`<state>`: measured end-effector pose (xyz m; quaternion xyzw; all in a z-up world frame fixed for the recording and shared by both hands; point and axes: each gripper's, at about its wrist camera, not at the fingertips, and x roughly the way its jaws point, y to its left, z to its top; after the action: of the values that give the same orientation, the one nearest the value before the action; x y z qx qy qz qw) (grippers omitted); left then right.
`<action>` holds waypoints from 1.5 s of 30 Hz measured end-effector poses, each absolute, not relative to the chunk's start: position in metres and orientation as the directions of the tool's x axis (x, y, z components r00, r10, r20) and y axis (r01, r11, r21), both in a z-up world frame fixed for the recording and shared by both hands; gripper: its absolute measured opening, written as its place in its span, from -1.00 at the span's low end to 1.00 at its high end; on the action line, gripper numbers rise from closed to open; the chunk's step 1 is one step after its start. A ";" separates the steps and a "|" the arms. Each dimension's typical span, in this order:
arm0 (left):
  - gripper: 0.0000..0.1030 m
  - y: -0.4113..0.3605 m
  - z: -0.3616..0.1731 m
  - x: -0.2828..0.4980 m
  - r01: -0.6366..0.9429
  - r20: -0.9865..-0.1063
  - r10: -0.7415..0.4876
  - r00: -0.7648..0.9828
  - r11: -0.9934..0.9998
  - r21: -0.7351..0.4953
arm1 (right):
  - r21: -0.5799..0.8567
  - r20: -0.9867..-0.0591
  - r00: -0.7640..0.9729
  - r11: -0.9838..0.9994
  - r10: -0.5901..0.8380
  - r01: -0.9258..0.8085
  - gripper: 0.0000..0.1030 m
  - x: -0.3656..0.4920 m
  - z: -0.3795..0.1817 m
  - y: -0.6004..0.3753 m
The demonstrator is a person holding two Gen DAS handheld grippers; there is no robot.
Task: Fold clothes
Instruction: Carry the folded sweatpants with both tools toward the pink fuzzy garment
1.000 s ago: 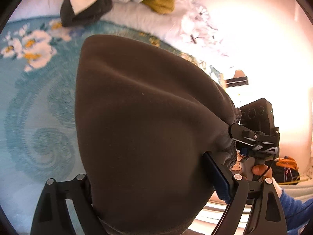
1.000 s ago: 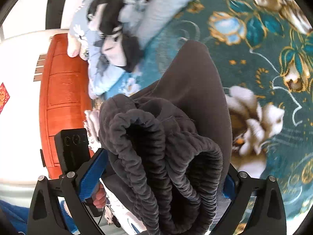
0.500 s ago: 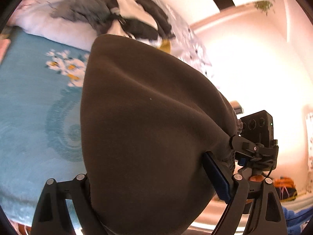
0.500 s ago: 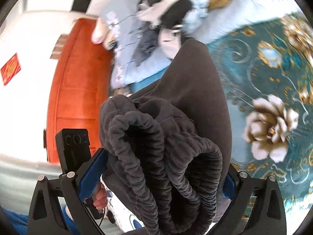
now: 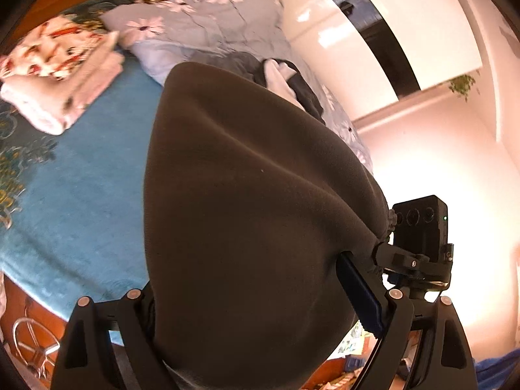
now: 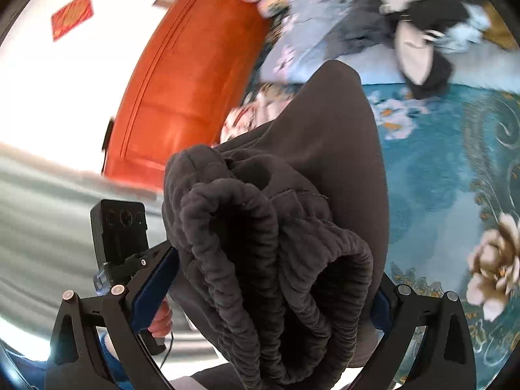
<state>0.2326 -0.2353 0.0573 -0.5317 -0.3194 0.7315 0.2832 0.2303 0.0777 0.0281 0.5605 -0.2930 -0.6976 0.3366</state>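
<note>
Fleece is filling both views: a dark brown garment [image 5: 247,221], thick and soft, is bulging out between the fingers of each tool. The left tool [image 5: 260,321] is clenching a wide bunch of the garment, its blue-padded finger [image 5: 359,289] pressing into the cloth on one side and the black finger on the other side sinking under the fold. The right tool [image 6: 276,295] is grasping the same garment [image 6: 325,169] at its gathered elastic waistband [image 6: 260,253], which is looping in heavy ridges between the spread fingers. Both tools are holding the garment up above the bed [image 5: 65,195], clear of its teal flowered cover [image 6: 455,169]. Beyond the garment, toward the orange wooden headboard [image 6: 182,74], a pile of unfolded clothes [image 6: 422,19] is lying on a pale floral pillow [image 5: 208,22]. Beside that pillow, a folded pink blanket [image 5: 61,87] is resting on the cover. A hand [image 6: 161,320] is gripping the handle of the left tool, seen from the right wrist camera.
</note>
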 end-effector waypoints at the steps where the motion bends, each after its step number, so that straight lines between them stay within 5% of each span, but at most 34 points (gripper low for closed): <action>1: 0.76 -0.243 0.057 0.236 -0.066 -0.598 0.749 -0.285 -0.637 -0.768 | 0.785 -0.587 -0.129 -0.601 -0.799 0.152 0.95 0.229 0.029 0.070; 15: 0.76 -0.310 0.038 0.202 -0.022 -0.567 0.769 -0.295 -0.599 -0.800 | 0.743 -0.644 -0.043 -0.637 -0.764 0.205 0.95 0.174 0.021 -0.027; 45: 0.77 -0.543 -0.086 -0.100 -0.068 -0.567 0.818 -0.098 -0.574 -0.816 | 0.667 -0.745 -0.032 -0.745 -0.667 -0.004 0.96 -0.059 -0.036 -0.296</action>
<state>-0.0998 -0.5434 -0.0861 -0.5840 -0.3209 0.6679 0.3316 -0.0586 -0.2960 -0.0357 0.6501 -0.2578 -0.6706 0.2473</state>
